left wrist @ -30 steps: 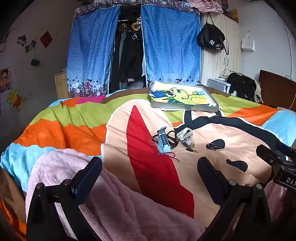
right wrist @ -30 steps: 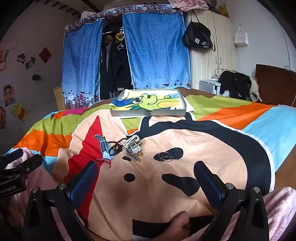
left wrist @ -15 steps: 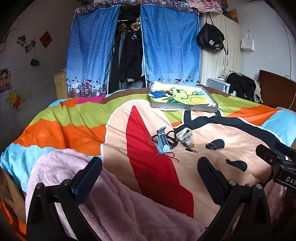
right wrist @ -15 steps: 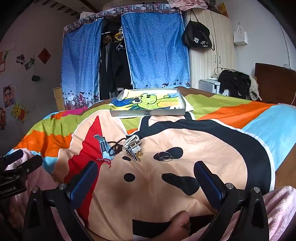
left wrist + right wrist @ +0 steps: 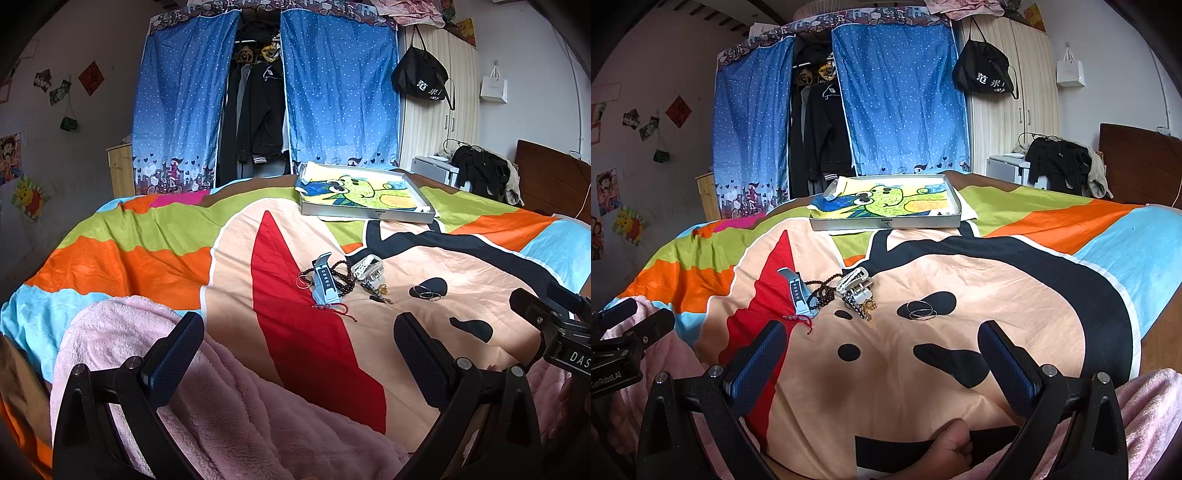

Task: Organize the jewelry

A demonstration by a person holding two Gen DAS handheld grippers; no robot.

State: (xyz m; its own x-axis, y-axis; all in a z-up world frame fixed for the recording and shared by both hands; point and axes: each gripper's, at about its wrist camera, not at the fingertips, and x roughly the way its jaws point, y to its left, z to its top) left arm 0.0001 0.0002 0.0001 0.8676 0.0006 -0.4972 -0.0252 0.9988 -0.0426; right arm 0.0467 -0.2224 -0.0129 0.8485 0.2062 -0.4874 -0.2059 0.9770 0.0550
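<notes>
Bedspread point(image 5: 997, 266), cartoon print in orange, green, blue and red, covering the bed. Jewelry lies in a loose cluster near its middle: a blue watch band point(image 5: 798, 293), a dark bead string point(image 5: 820, 295) touching it, a red cord bracelet point(image 5: 801, 319), a white clasp piece point(image 5: 855, 284), thin metal rings point(image 5: 921, 310) a little apart to the right. Shallow grey tray point(image 5: 886, 222) farther back, lined with a frog picture. Left gripper point(image 5: 299, 354): fingers spread wide, empty, hovering over a pink blanket point(image 5: 221, 406). Right gripper point(image 5: 882, 365): also spread, empty; its body reads "DAS" in the left view. Black bag point(image 5: 984, 72) on the wardrobe, white characters, not legible.
</notes>
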